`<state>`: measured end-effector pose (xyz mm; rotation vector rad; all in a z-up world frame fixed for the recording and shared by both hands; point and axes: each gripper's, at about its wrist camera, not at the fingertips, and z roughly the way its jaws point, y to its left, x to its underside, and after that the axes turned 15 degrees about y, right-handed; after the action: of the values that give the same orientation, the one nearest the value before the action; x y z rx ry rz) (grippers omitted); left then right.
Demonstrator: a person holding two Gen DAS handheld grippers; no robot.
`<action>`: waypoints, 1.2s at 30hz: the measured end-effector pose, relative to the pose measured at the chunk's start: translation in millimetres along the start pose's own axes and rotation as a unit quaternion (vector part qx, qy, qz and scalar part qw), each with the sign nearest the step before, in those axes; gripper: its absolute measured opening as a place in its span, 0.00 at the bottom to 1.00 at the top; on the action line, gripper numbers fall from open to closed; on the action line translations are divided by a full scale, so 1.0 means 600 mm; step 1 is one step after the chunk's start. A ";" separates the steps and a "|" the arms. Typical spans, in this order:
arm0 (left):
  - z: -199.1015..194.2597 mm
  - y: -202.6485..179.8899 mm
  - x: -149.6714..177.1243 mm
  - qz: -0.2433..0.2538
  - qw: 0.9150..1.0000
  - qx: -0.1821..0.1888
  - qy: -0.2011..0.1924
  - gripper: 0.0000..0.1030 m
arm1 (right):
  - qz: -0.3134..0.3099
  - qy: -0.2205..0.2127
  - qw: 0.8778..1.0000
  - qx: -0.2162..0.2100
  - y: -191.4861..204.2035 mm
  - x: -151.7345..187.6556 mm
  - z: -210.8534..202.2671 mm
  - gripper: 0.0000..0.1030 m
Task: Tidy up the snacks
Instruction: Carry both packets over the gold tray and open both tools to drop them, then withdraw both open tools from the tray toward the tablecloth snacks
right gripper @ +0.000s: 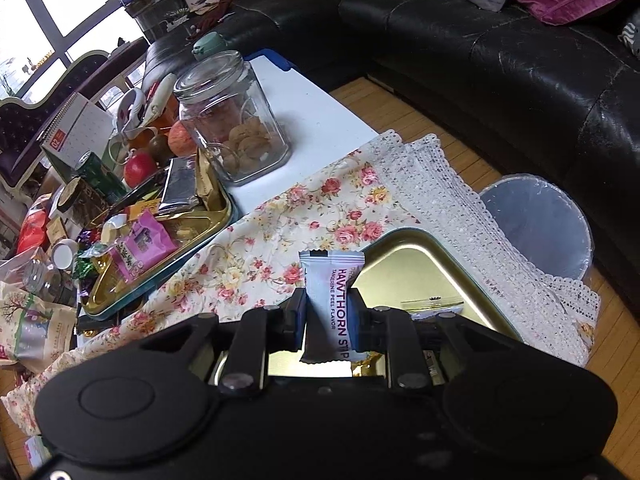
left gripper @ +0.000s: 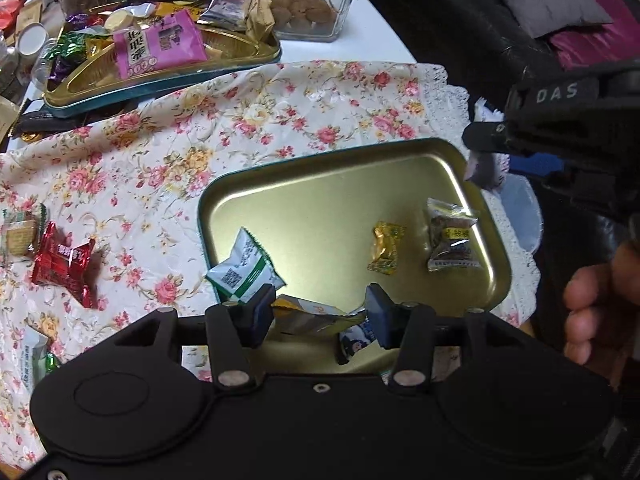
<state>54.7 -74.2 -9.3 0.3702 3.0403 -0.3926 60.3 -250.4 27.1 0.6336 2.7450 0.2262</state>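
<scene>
Sitting under a floral cloth (left gripper: pixel 248 120) with a lace edge, white tabletop (right gripper: pixel 316 116) backing onto a black leather sofa (right gripper: pixel 500 60) with grey and magenta cushions. Lying near the cloth's lace edge, a shallow gold tin tray (left gripper: pixel 320 184) with a teal rim, holding a yellow candy (left gripper: pixel 385 251) and a clear-wrapped dark snack (left gripper: pixel 452 240) side by side toward its right, and a white-and-green packet (left gripper: pixel 244 268) leaning over its left rim. Hovering above the tray's near edge, left hand-held gripper (left gripper: pixel 318 316) with jaws standing apart, pressing on nothing, a yellow-and-white wrapper (left gripper: pixel 316 318) lying loose in the tray between the fingers. Clamping a white Hawthorn Strip packet (right gripper: pixel 332 292) upright between its pads, right hand-held gripper (right gripper: pixel 326 320) hanging over the tray's far right corner, a bare hand (left gripper: pixel 600 308) showing behind it in the left wrist view. Resting on the cloth left of the tray, a red candy (left gripper: pixel 66 266) and a small beige packet (left gripper: pixel 20 236) just beside it. Crowding the far tabletop, a second gold tin (left gripper: pixel 240 46) piled with a pink packet (left gripper: pixel 160 46) and foil sweets, and a glass jar (right gripper: pixel 232 120) of round cookies behind it. Standing on the wooden floor beyond the lace edge, a pale bin (right gripper: pixel 536 224).
</scene>
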 end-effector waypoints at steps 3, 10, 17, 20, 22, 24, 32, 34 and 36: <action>-0.010 -0.005 0.001 0.007 1.000 0.006 -0.017 0.57 | 0.009 -0.007 1.000 -0.004 -0.001 0.000 -0.002 0.24; -0.019 -0.017 0.004 0.023 0.999 -0.027 -0.039 0.61 | -0.006 -0.008 1.000 -0.001 0.012 0.003 -0.002 0.24; -0.010 0.004 -0.001 -0.011 0.999 -0.044 -0.019 0.61 | -0.012 0.001 1.000 -0.003 0.019 0.006 0.003 0.24; -0.008 0.015 -0.005 -0.032 0.997 -0.062 -0.014 0.61 | -0.014 0.003 1.000 -0.001 0.022 0.009 0.004 0.24; -0.007 0.023 -0.007 -0.045 0.996 -0.072 -0.012 0.61 | -0.017 0.009 1.000 0.000 0.025 0.011 0.007 0.25; -0.006 0.031 -0.008 -0.056 0.995 -0.083 -0.010 0.61 | -0.023 0.015 1.000 0.001 0.030 0.013 0.009 0.25; -0.013 0.058 -0.010 -0.087 0.988 -0.129 -0.015 0.61 | -0.051 0.019 0.999 0.003 0.058 0.026 0.012 0.27; -0.018 0.064 -0.008 -0.088 0.986 -0.137 -0.020 0.61 | -0.058 0.017 0.998 0.007 0.066 0.028 0.013 0.29; -0.024 0.072 -0.007 -0.092 0.985 -0.144 -0.024 0.61 | -0.066 0.015 0.998 0.010 0.074 0.033 0.013 0.30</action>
<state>68.9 -30.8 -5.6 0.0610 3.0296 0.0327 64.0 -201.5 24.5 0.4562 2.8073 0.1782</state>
